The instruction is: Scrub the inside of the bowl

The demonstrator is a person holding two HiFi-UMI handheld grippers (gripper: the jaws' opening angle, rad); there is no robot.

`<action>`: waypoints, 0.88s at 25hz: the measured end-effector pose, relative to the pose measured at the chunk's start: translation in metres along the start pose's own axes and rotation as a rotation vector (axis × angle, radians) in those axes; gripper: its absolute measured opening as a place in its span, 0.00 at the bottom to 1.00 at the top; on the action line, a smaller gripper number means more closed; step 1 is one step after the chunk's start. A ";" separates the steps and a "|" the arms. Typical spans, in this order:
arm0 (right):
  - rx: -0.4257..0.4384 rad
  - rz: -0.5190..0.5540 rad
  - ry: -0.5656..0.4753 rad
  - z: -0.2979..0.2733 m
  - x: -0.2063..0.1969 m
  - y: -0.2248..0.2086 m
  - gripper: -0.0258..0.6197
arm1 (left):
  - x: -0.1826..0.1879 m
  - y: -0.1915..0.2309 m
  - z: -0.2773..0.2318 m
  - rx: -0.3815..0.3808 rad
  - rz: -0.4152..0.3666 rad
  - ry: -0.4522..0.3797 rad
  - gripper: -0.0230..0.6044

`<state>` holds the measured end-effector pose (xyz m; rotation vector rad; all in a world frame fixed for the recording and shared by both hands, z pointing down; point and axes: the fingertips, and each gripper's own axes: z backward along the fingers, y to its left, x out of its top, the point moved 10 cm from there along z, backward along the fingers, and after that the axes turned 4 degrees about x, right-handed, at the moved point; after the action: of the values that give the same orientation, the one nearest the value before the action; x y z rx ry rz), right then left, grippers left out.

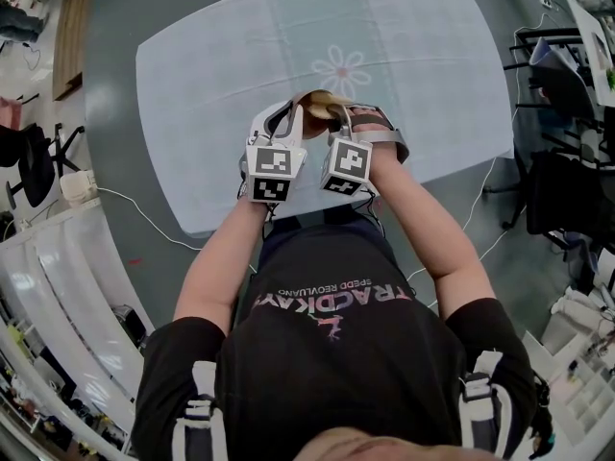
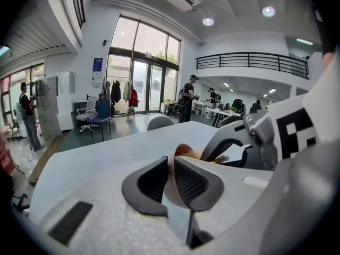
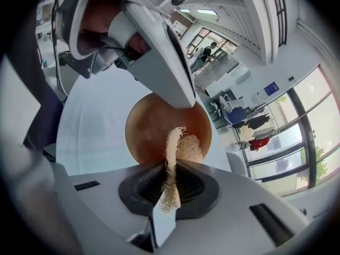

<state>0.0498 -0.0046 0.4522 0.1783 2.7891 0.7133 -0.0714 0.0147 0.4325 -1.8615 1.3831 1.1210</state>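
Observation:
Above the table's near edge, a brown wooden bowl [image 1: 320, 102] is held between both grippers. My left gripper [image 1: 291, 121] is shut on its rim; in the left gripper view the thin edge of the bowl [image 2: 182, 152] runs between the dark pads [image 2: 190, 184]. The bowl [image 3: 151, 124] is tilted so its inside faces my right gripper [image 3: 169, 180], which is shut on a pale fibrous scrubber [image 3: 183, 145]. The scrubber's free end lies against the lower inside of the bowl. The left gripper's white body [image 3: 154, 52] hides the bowl's upper rim in the right gripper view.
The table [image 1: 211, 84] wears a pale cloth with a flower print [image 1: 343, 65]. A white cable [image 1: 144, 214] crosses the floor at the left. Dark chairs and gear [image 1: 557, 190] crowd the right side. People [image 2: 187, 97] stand far off by the windows.

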 end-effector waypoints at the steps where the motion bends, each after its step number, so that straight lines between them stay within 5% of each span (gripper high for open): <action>1: 0.023 -0.034 -0.004 -0.001 -0.001 0.002 0.09 | 0.000 0.000 0.000 0.006 0.015 -0.003 0.11; 9: 0.177 -0.262 -0.070 -0.002 0.006 0.015 0.09 | -0.004 0.007 0.001 0.033 0.115 -0.005 0.11; 22: 0.368 -0.551 -0.274 0.012 0.023 0.010 0.09 | -0.003 0.006 0.004 0.039 0.156 -0.036 0.11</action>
<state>0.0319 0.0142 0.4420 -0.3844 2.4944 0.0377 -0.0785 0.0172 0.4338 -1.7215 1.5400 1.1886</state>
